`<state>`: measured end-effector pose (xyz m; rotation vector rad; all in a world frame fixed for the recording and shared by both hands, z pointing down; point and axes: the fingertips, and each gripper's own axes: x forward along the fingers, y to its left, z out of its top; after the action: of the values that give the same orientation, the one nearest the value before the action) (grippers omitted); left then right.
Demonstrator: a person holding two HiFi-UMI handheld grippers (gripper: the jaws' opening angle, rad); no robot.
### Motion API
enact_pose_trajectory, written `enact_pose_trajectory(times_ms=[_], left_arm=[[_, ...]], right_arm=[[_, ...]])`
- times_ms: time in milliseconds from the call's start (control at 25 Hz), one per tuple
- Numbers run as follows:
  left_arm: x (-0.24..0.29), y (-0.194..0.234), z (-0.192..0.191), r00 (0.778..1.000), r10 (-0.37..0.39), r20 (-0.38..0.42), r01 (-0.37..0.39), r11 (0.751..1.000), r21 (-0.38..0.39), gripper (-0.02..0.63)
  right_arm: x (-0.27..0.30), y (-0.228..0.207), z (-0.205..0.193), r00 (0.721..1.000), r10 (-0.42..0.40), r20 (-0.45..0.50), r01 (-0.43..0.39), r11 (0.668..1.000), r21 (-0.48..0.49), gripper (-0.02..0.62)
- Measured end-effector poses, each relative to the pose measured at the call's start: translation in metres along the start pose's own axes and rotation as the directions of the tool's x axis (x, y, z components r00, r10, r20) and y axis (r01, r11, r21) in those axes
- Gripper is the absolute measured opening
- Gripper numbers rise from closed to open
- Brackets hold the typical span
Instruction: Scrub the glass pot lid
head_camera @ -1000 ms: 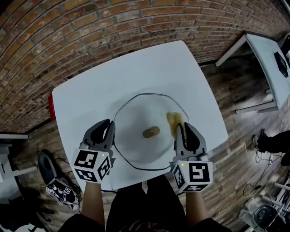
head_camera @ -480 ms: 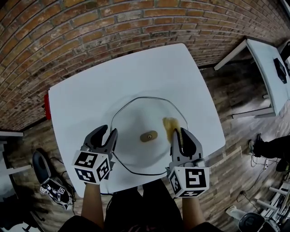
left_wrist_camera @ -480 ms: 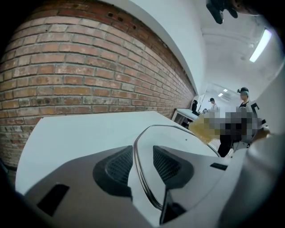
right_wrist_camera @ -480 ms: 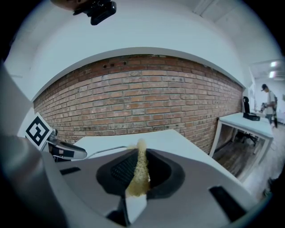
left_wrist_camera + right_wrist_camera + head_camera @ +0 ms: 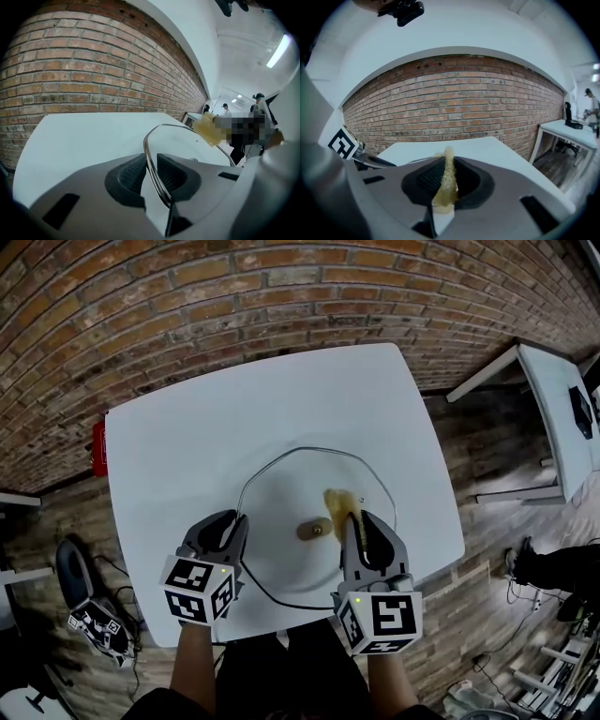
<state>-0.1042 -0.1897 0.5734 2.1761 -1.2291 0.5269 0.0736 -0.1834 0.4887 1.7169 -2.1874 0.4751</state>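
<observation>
The glass pot lid [image 5: 281, 486] lay knob-up on the white table [image 5: 234, 409], toward the near edge and in front of the person. Its brown knob [image 5: 313, 530] sat at the middle, between the two grippers.

The left gripper [image 5: 234, 517] reached in at the lid's near-left edge. In the left gripper view its jaws were closing, with the lid's metal rim [image 5: 149, 161] running between the two ribbed pads [image 5: 133, 176]. The rim lay close against one pad, and a thin gap still showed at the other.

The right gripper [image 5: 356, 519] was clamped on a yellowish scrubbing pad [image 5: 339, 502]. In the right gripper view the pad [image 5: 446, 185] was squeezed flat and upright between the jaws, its frayed top poking above them. From the head view the pad sat over the glass just to the right of the knob. The left gripper view showed the same pad [image 5: 208, 129] at the lid's far side.

A brick wall [image 5: 187, 296] ran behind the table. A red object [image 5: 97, 448] showed at the table's left edge, and a second white table [image 5: 553, 381] stood well apart to the right.
</observation>
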Motion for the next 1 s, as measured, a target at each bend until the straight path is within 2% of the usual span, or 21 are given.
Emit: enact_pose_trajectory(times_ms=[240, 440, 600, 800, 1000], left_arm=[[-0.002, 0.001, -0.002, 1.000, -0.002, 0.006, 0.002, 1.000, -0.014, 0.074], [-0.006, 0.002, -0.005, 1.000, -0.007, -0.004, 0.007, 1.000, -0.018, 0.074], [-0.007, 0.002, -0.006, 1.000, 0.003, -0.010, -0.003, 1.000, -0.012, 0.072], [-0.008, 0.003, -0.005, 1.000, 0.017, -0.013, -0.017, 1.000, -0.005, 0.066], [-0.008, 0.000, 0.001, 1.000, 0.018, -0.003, -0.018, 1.000, -0.003, 0.044]], right_arm=[[0.019, 0.042, 0.009, 0.995, 0.096, 0.007, -0.096, 0.995, -0.002, 0.057], [0.038, 0.088, 0.015, 0.978, 0.208, 0.007, -0.208, 0.978, -0.003, 0.057], [0.051, 0.106, 0.011, 0.965, 0.260, -0.020, -0.260, 0.966, 0.000, 0.057], [0.062, 0.101, -0.005, 0.964, 0.255, -0.070, -0.256, 0.967, -0.006, 0.057], [0.070, 0.071, -0.020, 0.974, 0.192, -0.122, -0.196, 0.980, -0.017, 0.057]])
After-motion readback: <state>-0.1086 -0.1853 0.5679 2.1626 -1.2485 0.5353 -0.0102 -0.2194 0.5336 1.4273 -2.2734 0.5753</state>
